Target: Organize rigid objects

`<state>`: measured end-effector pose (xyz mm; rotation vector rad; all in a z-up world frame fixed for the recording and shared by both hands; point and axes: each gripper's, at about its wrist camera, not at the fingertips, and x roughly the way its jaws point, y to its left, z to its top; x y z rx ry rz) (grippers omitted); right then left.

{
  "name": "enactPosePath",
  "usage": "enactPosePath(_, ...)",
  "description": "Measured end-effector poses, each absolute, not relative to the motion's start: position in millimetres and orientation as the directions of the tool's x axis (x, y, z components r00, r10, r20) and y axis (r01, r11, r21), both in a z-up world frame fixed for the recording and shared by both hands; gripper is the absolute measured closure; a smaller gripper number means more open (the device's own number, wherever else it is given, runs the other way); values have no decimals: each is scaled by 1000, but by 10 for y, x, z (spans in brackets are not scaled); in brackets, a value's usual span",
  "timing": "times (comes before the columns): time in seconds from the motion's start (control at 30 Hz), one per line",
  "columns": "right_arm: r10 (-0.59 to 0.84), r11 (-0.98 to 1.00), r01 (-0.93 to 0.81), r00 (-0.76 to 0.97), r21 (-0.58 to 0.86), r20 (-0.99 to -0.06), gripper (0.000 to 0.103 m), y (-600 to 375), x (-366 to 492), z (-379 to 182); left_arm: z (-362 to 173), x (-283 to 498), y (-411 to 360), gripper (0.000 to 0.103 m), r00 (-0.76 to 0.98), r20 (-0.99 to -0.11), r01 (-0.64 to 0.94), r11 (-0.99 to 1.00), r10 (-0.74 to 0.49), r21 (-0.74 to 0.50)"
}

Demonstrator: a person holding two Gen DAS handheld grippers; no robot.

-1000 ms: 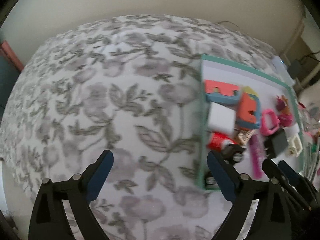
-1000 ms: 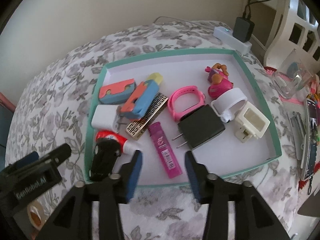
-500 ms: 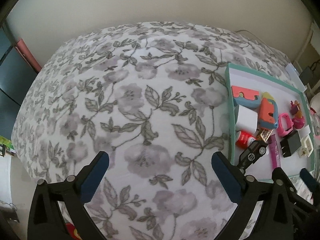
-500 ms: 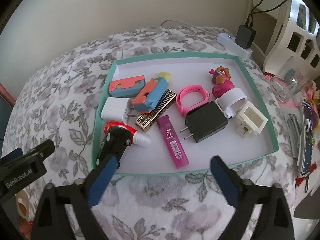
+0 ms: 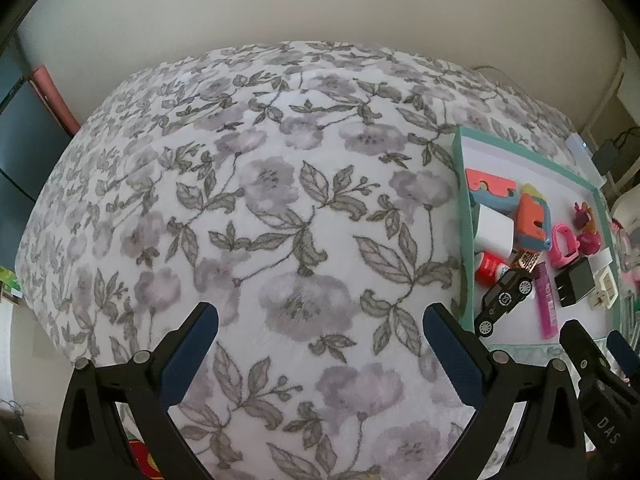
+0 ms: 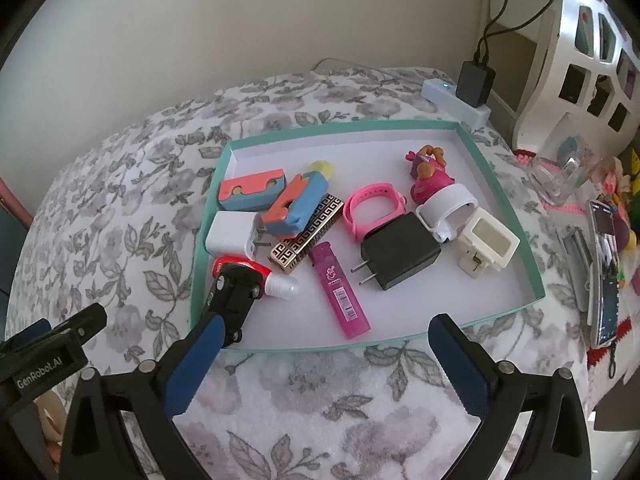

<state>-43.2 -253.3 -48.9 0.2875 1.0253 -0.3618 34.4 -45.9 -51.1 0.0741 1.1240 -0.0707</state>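
Note:
A teal-rimmed white tray (image 6: 532, 280) on the floral cloth holds several small objects: a black toy car (image 6: 232, 292) leaning on its left rim, a red tube (image 6: 256, 274), a white charger (image 6: 230, 236), a black charger (image 6: 400, 250), a pink lighter (image 6: 340, 292), a pink band (image 6: 374, 208) and coral-blue blocks (image 6: 252, 190). My right gripper (image 6: 324, 356) is open and empty, just in front of the tray's near rim. My left gripper (image 5: 320, 344) is open and empty over bare cloth, left of the tray (image 5: 464, 216). The car (image 5: 504, 300) shows there too.
A white power strip with a black adapter (image 6: 474, 84) lies behind the tray. A phone (image 6: 604, 276), a clear container (image 6: 568, 172) and toys sit at the right. A white cabinet (image 6: 592, 40) stands at the back right. The table's edge curves round at the left.
My right gripper opened wide and drew back from the tray. The left gripper pulled back and left, so more cloth shows. The toy car now leans on the tray's left rim.

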Motion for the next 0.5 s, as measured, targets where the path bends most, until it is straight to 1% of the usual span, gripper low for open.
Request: enactPosePath(0.5, -167, 913, 406, 485, 52, -859, 0, -2470, -446, -429, -454, 316, -460, 1, 456, -890, 101, 994, -10, 40)
